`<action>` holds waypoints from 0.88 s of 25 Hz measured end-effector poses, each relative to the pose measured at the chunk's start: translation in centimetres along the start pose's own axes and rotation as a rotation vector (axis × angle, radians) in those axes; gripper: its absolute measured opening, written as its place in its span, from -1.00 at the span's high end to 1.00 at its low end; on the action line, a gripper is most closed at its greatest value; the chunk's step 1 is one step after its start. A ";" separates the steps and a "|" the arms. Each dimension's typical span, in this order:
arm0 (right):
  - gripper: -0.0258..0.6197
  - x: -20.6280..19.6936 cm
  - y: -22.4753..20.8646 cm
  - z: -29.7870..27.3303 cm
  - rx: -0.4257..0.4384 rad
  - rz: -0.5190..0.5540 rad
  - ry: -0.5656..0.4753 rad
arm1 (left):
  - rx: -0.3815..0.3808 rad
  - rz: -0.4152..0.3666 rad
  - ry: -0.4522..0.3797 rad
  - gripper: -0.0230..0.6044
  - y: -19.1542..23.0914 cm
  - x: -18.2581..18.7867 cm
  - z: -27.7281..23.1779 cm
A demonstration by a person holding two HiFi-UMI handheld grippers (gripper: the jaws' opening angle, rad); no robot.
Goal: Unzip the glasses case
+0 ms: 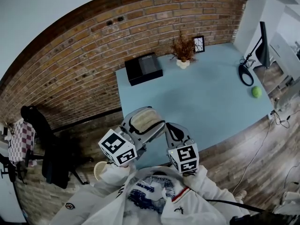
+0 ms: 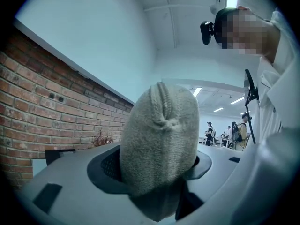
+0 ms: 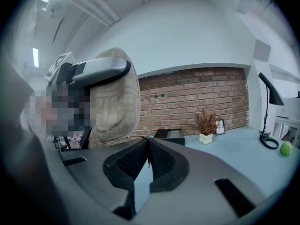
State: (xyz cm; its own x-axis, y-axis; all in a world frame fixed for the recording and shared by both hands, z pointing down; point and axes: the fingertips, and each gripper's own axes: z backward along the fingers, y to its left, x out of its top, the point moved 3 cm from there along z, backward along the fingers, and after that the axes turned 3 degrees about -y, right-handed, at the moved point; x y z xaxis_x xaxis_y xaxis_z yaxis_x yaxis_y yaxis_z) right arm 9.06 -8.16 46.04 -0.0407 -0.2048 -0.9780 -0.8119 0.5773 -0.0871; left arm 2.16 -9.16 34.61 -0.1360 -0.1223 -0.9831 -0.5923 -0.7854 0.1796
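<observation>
A beige knitted glasses case [image 1: 142, 119] is held up over the near edge of the blue table [image 1: 211, 102]. My left gripper [image 1: 143, 127] is shut on it. In the left gripper view the case [image 2: 159, 144] fills the gap between the jaws of the left gripper [image 2: 157, 167], with its zipper seam running up the top. My right gripper [image 1: 168, 126] sits at the case's right end with its jaws shut. In the right gripper view, a tiny dark tab, seemingly the zipper pull [image 3: 148, 162], is pinched between the jaw tips of that gripper [image 3: 148, 143]. The case [image 3: 117, 102] hangs close behind at the left.
At the table's far side, against the brick wall, stand a black box [image 1: 143, 68], a dried plant in a white pot [image 1: 183, 55] and a small picture frame [image 1: 198, 43]. A black desk lamp [image 1: 255, 55] and a green ball [image 1: 256, 92] are at the right end. A dark chair [image 1: 47, 144] stands at the left.
</observation>
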 end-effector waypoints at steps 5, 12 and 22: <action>0.87 0.9 0.6 -1.3 -0.067 0.004 -0.003 | -0.046 -0.002 0.008 0.01 1.7 0.4 0.9; 0.87 1.6 3.5 -3.5 -0.158 0.039 -0.010 | -0.144 -0.008 0.022 0.01 4.1 0.5 3.6; 0.87 1.1 8.2 -6.1 -0.258 0.066 0.003 | -0.238 0.036 0.031 0.01 8.0 -0.7 8.3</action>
State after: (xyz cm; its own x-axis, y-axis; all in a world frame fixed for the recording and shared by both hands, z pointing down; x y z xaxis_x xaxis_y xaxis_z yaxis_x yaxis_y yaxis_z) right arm -1.20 -8.49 45.40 -0.1002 -0.1759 -0.9793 -0.9291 0.3688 0.0289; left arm -9.06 -10.33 37.04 -0.1267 -0.1687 -0.9775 -0.3832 -0.9006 0.2051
